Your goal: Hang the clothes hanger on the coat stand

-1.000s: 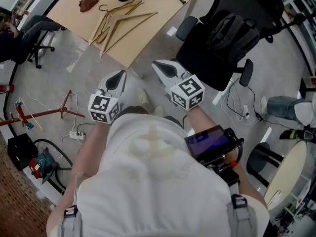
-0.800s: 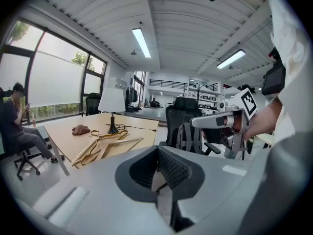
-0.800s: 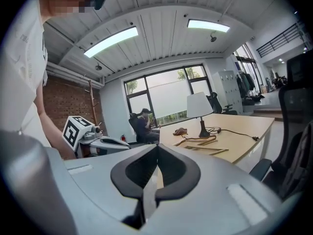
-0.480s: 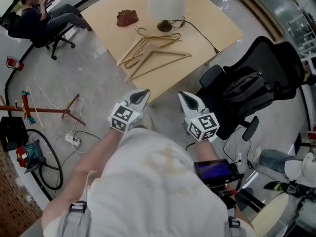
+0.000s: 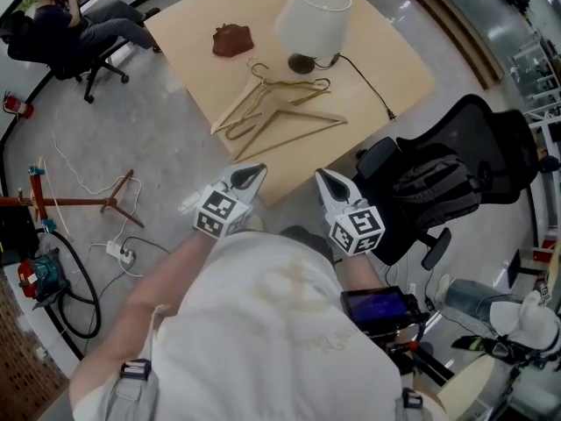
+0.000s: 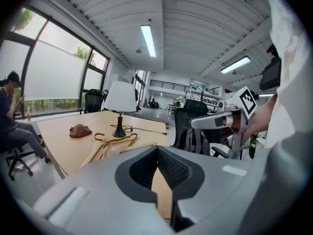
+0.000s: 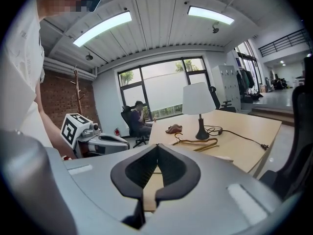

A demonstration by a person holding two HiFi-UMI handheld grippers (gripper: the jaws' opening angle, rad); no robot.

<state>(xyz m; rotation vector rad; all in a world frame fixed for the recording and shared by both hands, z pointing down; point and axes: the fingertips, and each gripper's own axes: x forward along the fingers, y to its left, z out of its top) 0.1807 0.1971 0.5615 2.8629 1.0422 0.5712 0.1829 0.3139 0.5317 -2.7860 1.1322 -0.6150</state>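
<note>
Hovering at frame centre, the left gripper (image 5: 249, 175) and right gripper (image 5: 325, 180) have jaws pressed together, empty, well below the hangers (image 5: 280, 117).

The person wears a white short-sleeved shirt (image 5: 280, 323) with a faint pale print and dark buckled straps (image 5: 131, 372), while the left gripper (image 5: 253, 173) and right gripper (image 5: 323, 177) are pale grey shells with black ribbed pads (image 6: 172, 168) and a white cube (image 5: 219, 213) of black square markers.

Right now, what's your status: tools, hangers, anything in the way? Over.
Left tool and right tool shut, empty, near the table edge. Hangers untouched, flat on the table. Lamp just beyond them; nothing blocking.
</note>
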